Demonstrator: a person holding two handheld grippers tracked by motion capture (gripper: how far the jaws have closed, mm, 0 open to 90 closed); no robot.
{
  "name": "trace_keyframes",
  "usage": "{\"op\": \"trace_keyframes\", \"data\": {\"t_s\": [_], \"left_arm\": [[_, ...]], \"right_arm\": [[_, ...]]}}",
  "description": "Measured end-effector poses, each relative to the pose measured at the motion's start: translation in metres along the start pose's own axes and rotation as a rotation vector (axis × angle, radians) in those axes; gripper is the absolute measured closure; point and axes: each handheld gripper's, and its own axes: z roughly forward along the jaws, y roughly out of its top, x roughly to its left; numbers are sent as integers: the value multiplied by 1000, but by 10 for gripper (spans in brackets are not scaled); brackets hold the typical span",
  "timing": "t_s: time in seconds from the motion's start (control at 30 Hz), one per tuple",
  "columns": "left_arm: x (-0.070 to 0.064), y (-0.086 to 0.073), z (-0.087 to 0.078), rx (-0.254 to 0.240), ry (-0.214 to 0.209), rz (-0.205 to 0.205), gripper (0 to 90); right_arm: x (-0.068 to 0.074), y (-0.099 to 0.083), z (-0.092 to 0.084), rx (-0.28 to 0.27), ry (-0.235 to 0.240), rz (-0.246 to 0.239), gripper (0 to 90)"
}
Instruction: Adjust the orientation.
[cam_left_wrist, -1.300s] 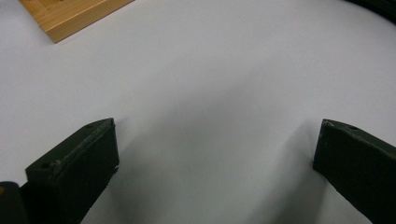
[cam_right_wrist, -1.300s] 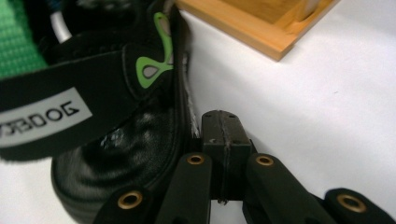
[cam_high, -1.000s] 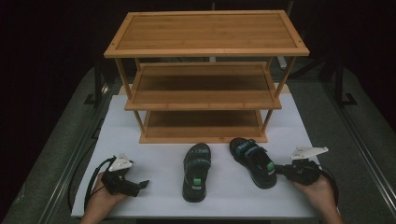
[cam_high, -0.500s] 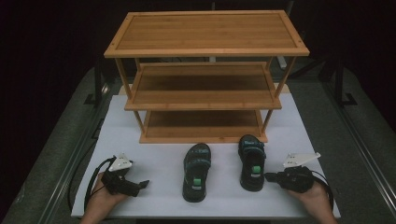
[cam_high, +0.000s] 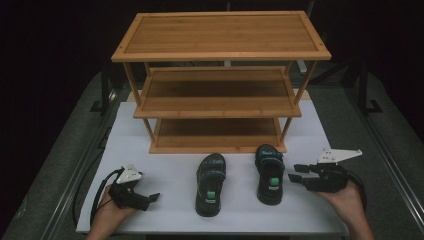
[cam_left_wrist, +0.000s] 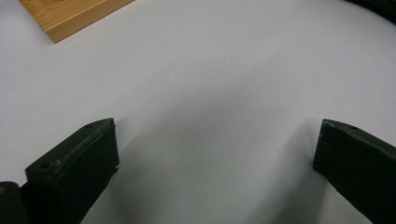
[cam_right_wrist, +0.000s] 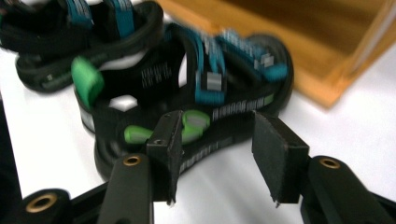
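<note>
Two black sandals with blue straps and green tabs lie side by side on the white table, toes toward the rack: the left sandal (cam_high: 210, 184) and the right sandal (cam_high: 270, 175) (cam_right_wrist: 196, 93). My right gripper (cam_high: 299, 173) (cam_right_wrist: 217, 123) hovers just right of the right sandal. Its jaws have just been opening; nothing is between them, and the sandal's side lies just past the tips. My left gripper (cam_high: 150, 198) (cam_left_wrist: 215, 126) rests at the table's front left, open wide over bare white surface.
A three-tier wooden shoe rack (cam_high: 220, 35) stands behind the sandals, its bottom shelf edge (cam_right_wrist: 327, 46) close to their toes; one corner of it (cam_left_wrist: 70, 14) shows in the left gripper view. The white table top (cam_high: 165, 160) ends at dark rails on both sides.
The right sandal swung from a slant to lie straight beside the left one. The right gripper then let go of it, opened and lifted away slightly. The left gripper stayed put.
</note>
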Motion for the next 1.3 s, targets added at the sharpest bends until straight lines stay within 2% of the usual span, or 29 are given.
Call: {"op": "trace_keyframes", "data": {"t_s": [0.23,0.43,0.53,0.57,0.63,0.9,1.07,1.3], "left_arm": [[0,0,0,-1,0,0,0],[0,0,0,-1,1,2,0],[0,0,0,-1,0,0,0],[0,0,0,-1,0,0,0],[0,0,0,-1,1,0,0],[0,0,0,-1,0,0,0],[0,0,0,0,0,0,0],[0,0,0,-2,1,0,0]], "right_arm": [[0,32,6,-50,51,-41,509],[1,49,27,-36,104,-66,509],[1,50,41,1,121,-70,516],[0,48,47,23,123,-72,552],[-1,47,49,27,120,-77,587],[-3,45,48,13,131,-80,660],[-3,46,45,5,148,-86,668],[11,55,44,-18,184,-115,669]]}}
